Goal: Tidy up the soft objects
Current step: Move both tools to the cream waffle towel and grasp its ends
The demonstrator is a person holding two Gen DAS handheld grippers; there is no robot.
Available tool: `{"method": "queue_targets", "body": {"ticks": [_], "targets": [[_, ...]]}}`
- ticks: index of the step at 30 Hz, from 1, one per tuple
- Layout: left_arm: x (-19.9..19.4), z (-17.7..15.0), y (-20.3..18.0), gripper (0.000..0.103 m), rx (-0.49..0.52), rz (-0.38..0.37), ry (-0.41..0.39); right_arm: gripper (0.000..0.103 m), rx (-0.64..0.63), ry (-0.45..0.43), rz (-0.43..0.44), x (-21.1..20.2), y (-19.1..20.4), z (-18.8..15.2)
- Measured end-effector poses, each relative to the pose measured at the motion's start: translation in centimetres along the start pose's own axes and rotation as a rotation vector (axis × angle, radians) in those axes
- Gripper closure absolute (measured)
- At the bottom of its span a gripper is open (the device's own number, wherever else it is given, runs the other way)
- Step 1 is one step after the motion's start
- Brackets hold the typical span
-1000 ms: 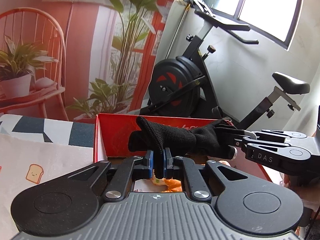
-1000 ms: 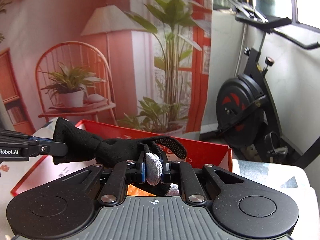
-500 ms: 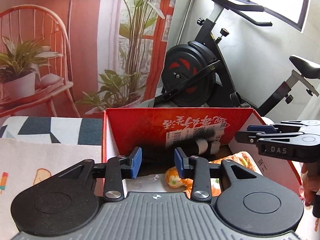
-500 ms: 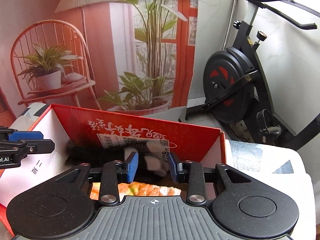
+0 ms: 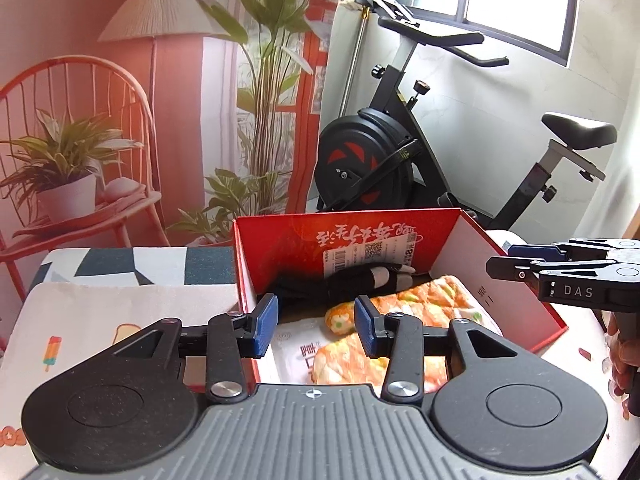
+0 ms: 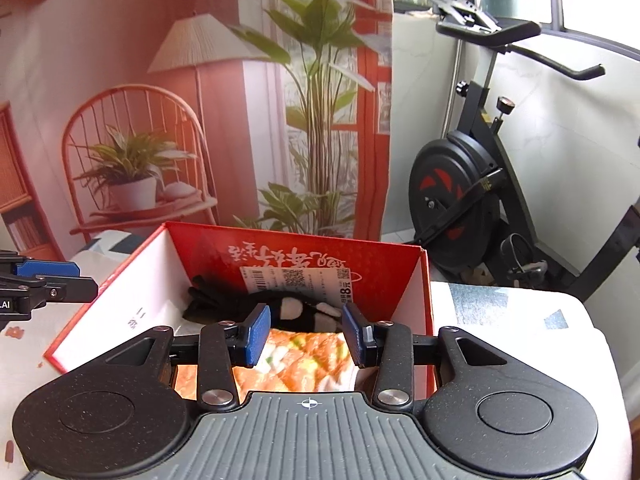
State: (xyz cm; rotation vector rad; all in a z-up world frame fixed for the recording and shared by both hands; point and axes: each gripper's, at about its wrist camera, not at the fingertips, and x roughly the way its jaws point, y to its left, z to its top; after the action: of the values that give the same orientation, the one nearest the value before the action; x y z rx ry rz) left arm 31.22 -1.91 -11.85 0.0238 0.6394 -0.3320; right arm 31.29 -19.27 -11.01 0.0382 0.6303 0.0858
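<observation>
Both grippers, left (image 5: 316,326) and right (image 6: 306,334), are opening empty; black glove (image 6: 256,306) is deposited in red box (image 5: 440,232); another item is next required.

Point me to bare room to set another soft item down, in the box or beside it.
Inside the red box, little room: black glove fills the back wall side, orange patterned cloth most of the floor, white packet the front-left corner. Free: the tablecloth left of the box, and the tablecloth right of it.

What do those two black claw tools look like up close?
Each gripper has a ribbed grey body, two round black lobes, black linkage arms with silver rivets, and blue ribbed pads. Seen side-on, one reads "DAS" in white. No cables show.
</observation>
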Motion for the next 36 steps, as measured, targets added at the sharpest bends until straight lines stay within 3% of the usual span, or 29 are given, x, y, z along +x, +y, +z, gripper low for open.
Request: {"method": "queue_targets", "body": {"ticks": [10,22,29,36], "targets": [[-5.0,-5.9,0.2,0.059,-0.026,0.018,-0.001,0.064,0.016,-0.067,0.014,-6.3,1.2,-5.6],[-6.7,-14.2,1.7,0.059,-0.111,0.059,0.093,0.065,0.084,-0.068,0.027,-11.0,3.7,-15.8],[-6.7,-17.1,2.2,0.059,-0.168,0.039,0.108,0.065,0.086,-0.059,0.005,-12.2,5.4,-20.5],[-6.3,-18.6,1.3,0.059,-0.147,0.042,0.116,0.065,0.125,-0.042,-0.019,-11.5,5.6,-22.9]]}}
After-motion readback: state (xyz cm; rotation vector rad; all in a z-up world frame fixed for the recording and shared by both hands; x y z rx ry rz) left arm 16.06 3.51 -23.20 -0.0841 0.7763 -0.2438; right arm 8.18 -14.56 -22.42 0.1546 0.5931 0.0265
